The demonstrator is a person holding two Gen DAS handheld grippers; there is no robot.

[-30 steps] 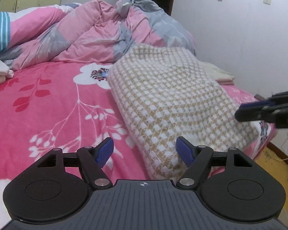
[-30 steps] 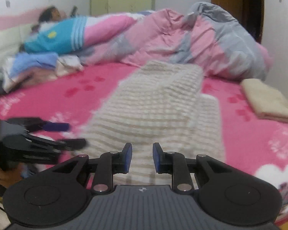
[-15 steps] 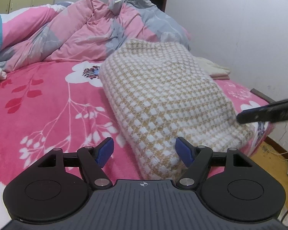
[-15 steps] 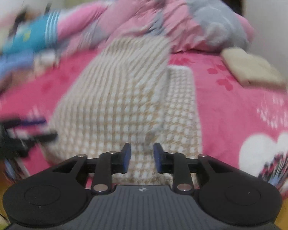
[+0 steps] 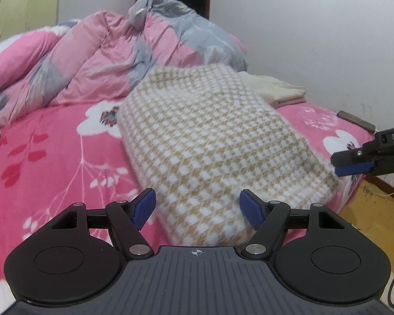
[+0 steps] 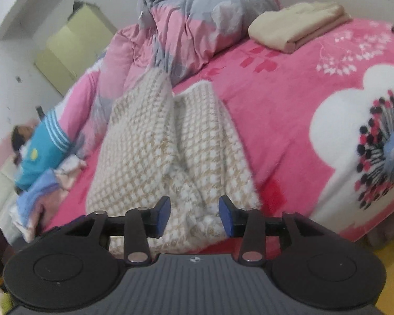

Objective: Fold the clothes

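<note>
Right wrist view: right claw (image 6: pixel 194 214) now spread wide over near hem of checked sweater (image 6: pixel 170 157), narrow moments ago. Left claw (image 5: pixel 198 207) likewise apart, empty. Sweater lying lengthwise-folded on bed (image 6: pixel 289 110); released, likely regrasp for cross fold.
</note>
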